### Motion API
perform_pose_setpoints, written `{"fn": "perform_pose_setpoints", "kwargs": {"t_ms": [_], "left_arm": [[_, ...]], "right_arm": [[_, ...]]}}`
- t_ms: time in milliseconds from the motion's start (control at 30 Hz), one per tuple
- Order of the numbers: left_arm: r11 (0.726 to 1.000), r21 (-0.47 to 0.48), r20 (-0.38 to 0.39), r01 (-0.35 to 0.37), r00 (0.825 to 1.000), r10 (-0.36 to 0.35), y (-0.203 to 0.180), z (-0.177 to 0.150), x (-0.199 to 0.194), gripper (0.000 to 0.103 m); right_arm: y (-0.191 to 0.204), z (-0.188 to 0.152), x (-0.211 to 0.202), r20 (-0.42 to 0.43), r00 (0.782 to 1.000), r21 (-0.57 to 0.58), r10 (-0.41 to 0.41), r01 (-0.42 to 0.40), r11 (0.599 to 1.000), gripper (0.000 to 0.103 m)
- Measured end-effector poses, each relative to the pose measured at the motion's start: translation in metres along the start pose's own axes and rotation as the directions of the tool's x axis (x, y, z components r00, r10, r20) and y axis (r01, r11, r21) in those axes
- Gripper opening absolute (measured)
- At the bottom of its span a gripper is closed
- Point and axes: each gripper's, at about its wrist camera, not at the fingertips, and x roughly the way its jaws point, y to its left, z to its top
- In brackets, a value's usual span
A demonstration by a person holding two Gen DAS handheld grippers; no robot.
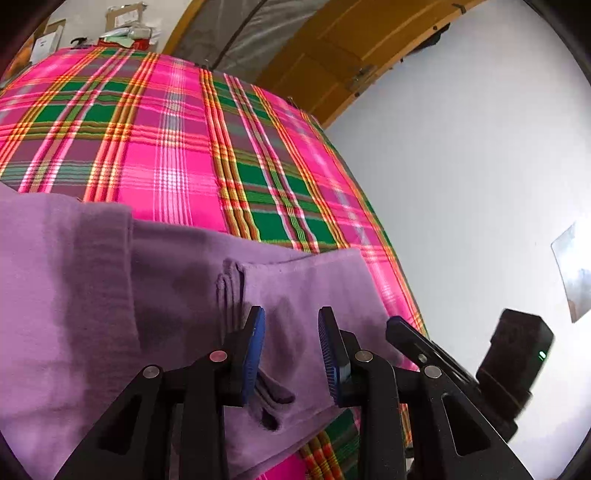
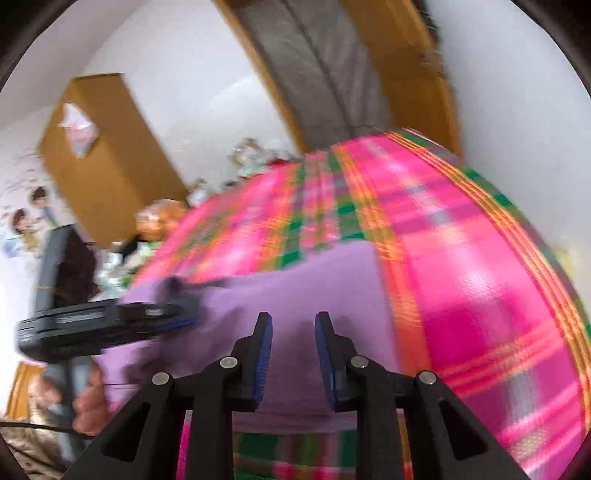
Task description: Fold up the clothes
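Observation:
A purple garment (image 1: 92, 295) lies partly folded on a bed covered with a pink and green plaid cloth (image 1: 177, 147). My left gripper (image 1: 293, 332) hovers over the garment's right part. Its blue pads stand apart with flat cloth showing below the gap and nothing pinched. A creased seam sits just beyond its left finger. My right gripper (image 2: 293, 332) is open over the same purple garment (image 2: 295, 288) near its edge; this view is blurred. The left gripper (image 2: 181, 314) shows side-on at the left of the right wrist view, resting on the garment. The right gripper's finger (image 1: 402, 332) shows beside the left one.
The plaid cloth (image 2: 461, 277) stretches far beyond the garment. A white wall (image 1: 461, 166) runs along the bed's right side. A wooden door frame (image 1: 332, 48) and piled boxes and clutter (image 1: 125, 33) stand at the far end. A person's hand (image 2: 88, 402) holds the left gripper's handle.

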Motion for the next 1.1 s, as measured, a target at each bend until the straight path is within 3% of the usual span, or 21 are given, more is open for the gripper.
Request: {"fn": "perform_pose_setpoints", "kwargs": {"t_ms": [133, 600, 933, 1100], "left_arm": [[0.999, 0.012, -0.032, -0.038, 0.999, 0.038, 0.001, -0.003, 0.008, 0.031], [0.996, 0.021, -0.051, -0.086, 0.995, 0.087, 0.014, -0.014, 0.001, 0.031], [0.995, 0.078, 0.010, -0.064, 0.998, 0.064, -0.009, 0.006, -0.006, 0.031], [0.996, 0.066, -0.024, -0.064, 0.998, 0.065, -0.010, 0.014, 0.012, 0.031]], "right_arm": [[-0.010, -0.012, 0.011, -0.059, 0.997, -0.009, -0.058, 0.058, 0.998, 0.019], [-0.019, -0.013, 0.000, -0.063, 0.995, -0.042, -0.074, 0.071, 0.997, 0.007], [-0.008, 0.035, 0.021, -0.027, 0.986, -0.141, -0.163, 0.157, 0.977, 0.007], [-0.013, 0.059, 0.048, -0.072, 0.987, -0.151, -0.144, 0.132, 0.980, 0.007]]}}
